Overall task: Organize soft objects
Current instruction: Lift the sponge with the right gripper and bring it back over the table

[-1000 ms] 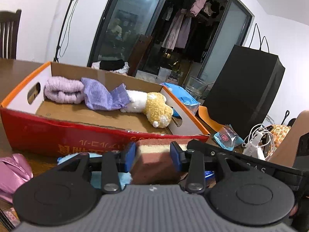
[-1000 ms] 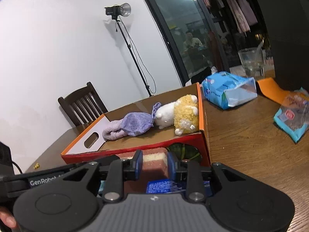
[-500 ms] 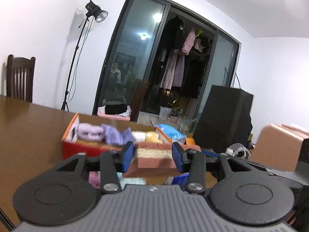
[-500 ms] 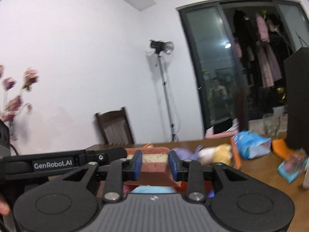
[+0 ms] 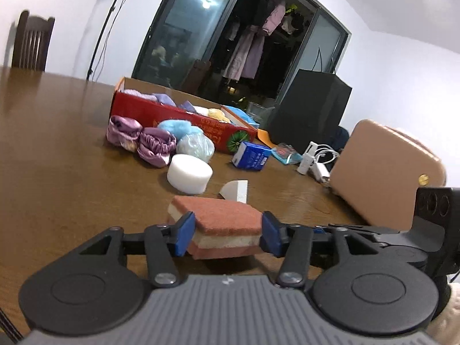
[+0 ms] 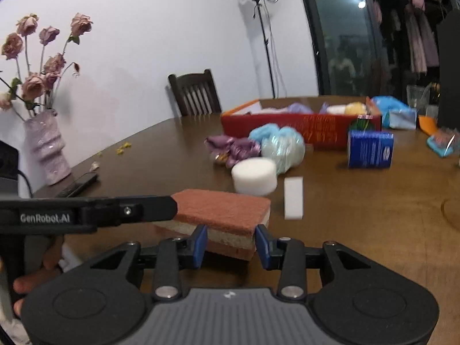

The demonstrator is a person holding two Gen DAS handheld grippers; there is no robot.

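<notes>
A sponge (image 5: 227,215) with rust-red faces and a yellow middle lies low over the brown table (image 5: 72,172), between the blue pads of both grippers. My left gripper (image 5: 227,237) brackets its sides; the jaws are opening and the pads still touch it. From the other side my right gripper (image 6: 230,245) holds the same sponge (image 6: 227,210), its jaws also opening with the pads on it. The red cardboard box (image 5: 178,115) with plush toys and purple cloths stands farther back. In front of it lie a white round sponge (image 5: 189,174), a white foam block (image 5: 235,191), light blue bundles (image 5: 195,143) and purple satin pieces (image 5: 138,138).
A blue carton (image 5: 251,158), a tan case (image 5: 385,172), chargers with cables (image 5: 313,164) and a black bag (image 5: 310,115) are on the right. A vase of dried roses (image 6: 47,149) and a dark remote (image 6: 77,184) sit at the table's left edge, with a chair (image 6: 195,92) behind.
Both grippers have drawn back from the box with the sponge between them, down to the near part of the table. The pads of both now stand wider apart.
</notes>
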